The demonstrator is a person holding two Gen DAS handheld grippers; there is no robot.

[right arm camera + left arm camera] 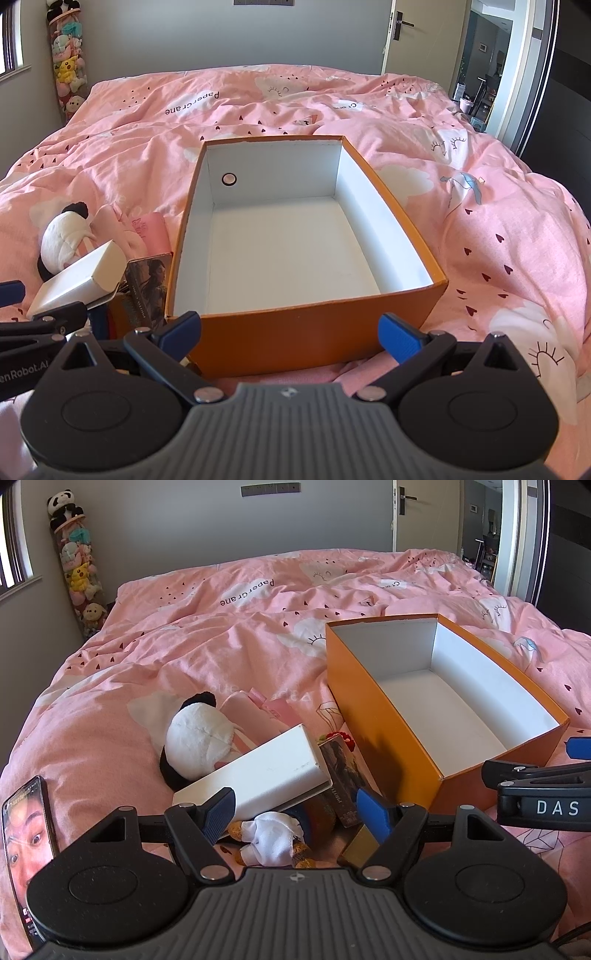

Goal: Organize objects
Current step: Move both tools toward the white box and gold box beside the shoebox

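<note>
An empty orange box [384,731] [317,332] with a white inside lies on the pink bed. Left of it is a heap: a panda plush [197,736] [62,243], a long white box [258,775] [77,280], a dark picture book [341,775] [147,284], a pink packet [275,710] [153,232] and a small doll in white cloth [273,836]. My left gripper [297,812] hangs open just above the doll, nothing between its pads. My right gripper [290,332] is open in front of the orange box's near wall, apart from it.
A phone [26,849] with a lit screen lies at the bed's near left. The pink duvet [498,221] spreads wide around the box. A tall holder of plush toys [79,572] stands in the far left corner. A doorway [480,66] opens at the far right.
</note>
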